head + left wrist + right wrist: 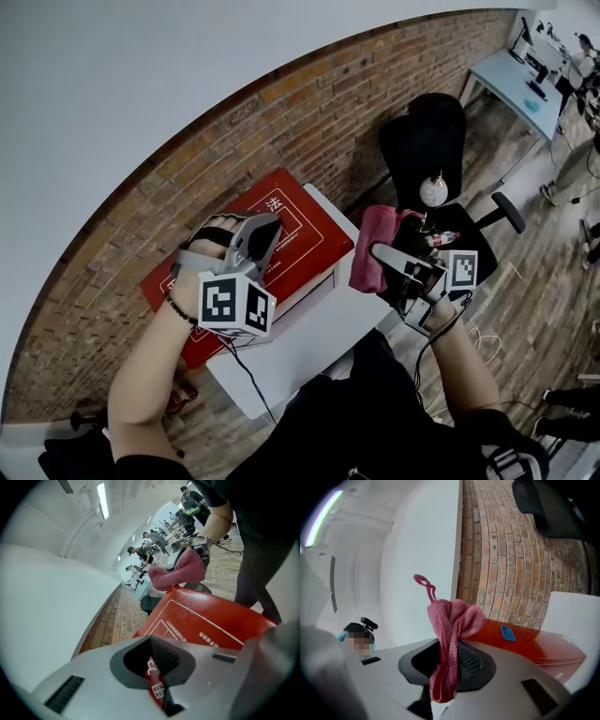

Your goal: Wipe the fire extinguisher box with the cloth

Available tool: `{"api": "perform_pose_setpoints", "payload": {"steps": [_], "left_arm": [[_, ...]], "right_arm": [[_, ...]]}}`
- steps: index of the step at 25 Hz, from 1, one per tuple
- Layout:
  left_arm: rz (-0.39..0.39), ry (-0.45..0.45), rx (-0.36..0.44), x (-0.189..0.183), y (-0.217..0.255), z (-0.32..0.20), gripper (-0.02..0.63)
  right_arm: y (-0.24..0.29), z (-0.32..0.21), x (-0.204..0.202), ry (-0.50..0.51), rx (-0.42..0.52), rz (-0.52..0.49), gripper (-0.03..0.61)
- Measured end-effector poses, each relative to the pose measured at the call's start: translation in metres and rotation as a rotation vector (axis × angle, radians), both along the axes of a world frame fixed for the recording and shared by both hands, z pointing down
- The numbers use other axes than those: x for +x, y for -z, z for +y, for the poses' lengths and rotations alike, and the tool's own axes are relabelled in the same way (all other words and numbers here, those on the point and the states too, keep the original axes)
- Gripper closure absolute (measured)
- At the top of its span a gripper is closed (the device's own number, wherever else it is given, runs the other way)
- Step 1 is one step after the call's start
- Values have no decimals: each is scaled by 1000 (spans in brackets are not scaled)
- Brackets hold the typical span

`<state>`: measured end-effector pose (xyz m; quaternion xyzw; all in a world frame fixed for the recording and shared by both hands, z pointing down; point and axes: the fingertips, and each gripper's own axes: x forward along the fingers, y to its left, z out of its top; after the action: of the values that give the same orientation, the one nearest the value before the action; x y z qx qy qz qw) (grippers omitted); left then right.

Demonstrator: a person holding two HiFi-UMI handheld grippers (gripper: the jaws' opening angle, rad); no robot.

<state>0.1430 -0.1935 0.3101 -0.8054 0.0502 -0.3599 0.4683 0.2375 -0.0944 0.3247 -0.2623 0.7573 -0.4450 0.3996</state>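
The right claw (pixel 384 258) pinches a pink cloth (pixel 372 239) between its 2 jaws. The left claw (pixel 269 232), jaws closed together, hovers over the red box (pixel 309 216).

brick wall (pixel 328 103) behind box (pixel 302 220), chair (pixel 427 141) beside

The left claw (pixel 270 234) hides part of the print on the red box (pixel 314 234), too small to read.
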Motion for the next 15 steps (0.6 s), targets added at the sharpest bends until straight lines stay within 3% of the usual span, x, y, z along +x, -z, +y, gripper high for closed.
{"api": "perform_pose_setpoints", "payload": {"steps": [9,15], "left_arm": [[-9,-167,1,-5,-2,20,583],[-17,-261,1,-13,-1,38,583]], "right_arm": [[2,55,-42,-202,3,22,479],[-4,93,-75,-271,-23,6,479]]}}
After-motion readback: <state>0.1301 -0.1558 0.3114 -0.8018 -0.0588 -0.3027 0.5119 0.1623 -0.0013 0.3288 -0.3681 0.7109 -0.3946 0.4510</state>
